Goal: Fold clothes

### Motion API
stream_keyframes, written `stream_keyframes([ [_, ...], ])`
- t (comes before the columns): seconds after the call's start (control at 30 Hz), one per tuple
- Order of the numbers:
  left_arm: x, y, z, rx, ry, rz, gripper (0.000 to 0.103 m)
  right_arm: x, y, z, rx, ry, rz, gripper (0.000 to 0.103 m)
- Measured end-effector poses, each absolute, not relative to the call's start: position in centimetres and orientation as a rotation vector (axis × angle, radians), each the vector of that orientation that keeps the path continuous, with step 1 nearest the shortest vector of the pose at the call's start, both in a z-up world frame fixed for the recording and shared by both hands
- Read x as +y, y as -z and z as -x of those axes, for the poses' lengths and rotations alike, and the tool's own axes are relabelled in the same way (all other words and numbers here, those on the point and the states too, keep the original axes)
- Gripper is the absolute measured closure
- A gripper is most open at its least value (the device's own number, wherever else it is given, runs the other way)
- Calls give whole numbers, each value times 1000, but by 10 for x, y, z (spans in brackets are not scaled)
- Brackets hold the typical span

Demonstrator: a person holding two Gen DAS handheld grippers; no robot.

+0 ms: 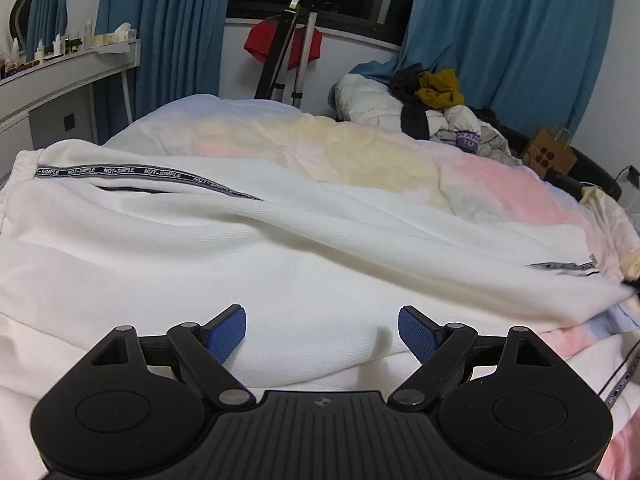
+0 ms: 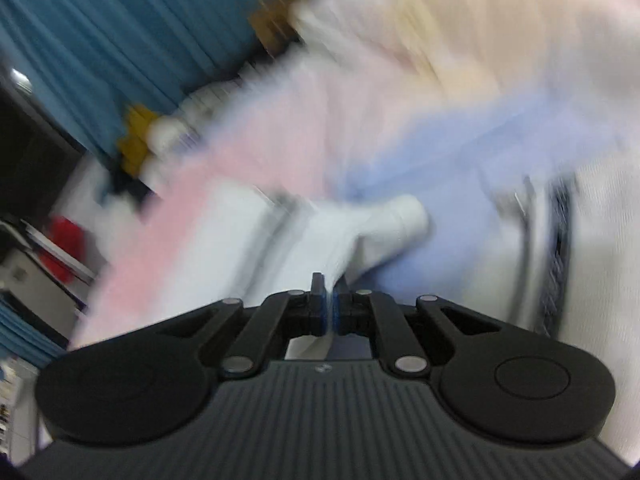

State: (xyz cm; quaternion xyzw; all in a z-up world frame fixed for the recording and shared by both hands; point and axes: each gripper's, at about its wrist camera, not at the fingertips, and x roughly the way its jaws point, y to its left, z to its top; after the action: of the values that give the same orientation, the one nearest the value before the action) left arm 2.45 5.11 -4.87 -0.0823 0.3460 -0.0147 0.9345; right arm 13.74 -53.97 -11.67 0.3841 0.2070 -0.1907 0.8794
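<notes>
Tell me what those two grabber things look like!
Both match. The left gripper and right gripper are black plastic with ribbed bodies, round side discs, silver pivot pins and hinged linkage bars. Their fingers wear bumpy blue pads. No cables or sleeves show.

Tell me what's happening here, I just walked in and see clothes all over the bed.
A person with a handheld gripper in each hand is folding white trousers on a pastel bedspread. The right gripper is shut on a bit of the white fabric; its view is blurred. The left gripper hangs open above the trousers, holding nothing. A pile of other clothes sits at the far corner.
</notes>
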Motion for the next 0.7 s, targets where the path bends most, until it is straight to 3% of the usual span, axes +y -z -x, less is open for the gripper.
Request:
stream_keyframes([
  [0.07,54,50,-27,717,32,185,18,-538,113,-135,415,405,-783,97],
  [0.23,55,50,-28,716,24,192,18,-553,143,-134,620,419,-846,94],
  [0.4,55,58,-23,722,46,235,16,-559,113,-108,583,347,-865,88],
  [0.5,50,71,-23,713,46,261,7,-560,101,-92,627,335,-819,82],
  [0.7,19,108,-27,675,15,101,0,-527,83,-73,672,378,-706,82],
])
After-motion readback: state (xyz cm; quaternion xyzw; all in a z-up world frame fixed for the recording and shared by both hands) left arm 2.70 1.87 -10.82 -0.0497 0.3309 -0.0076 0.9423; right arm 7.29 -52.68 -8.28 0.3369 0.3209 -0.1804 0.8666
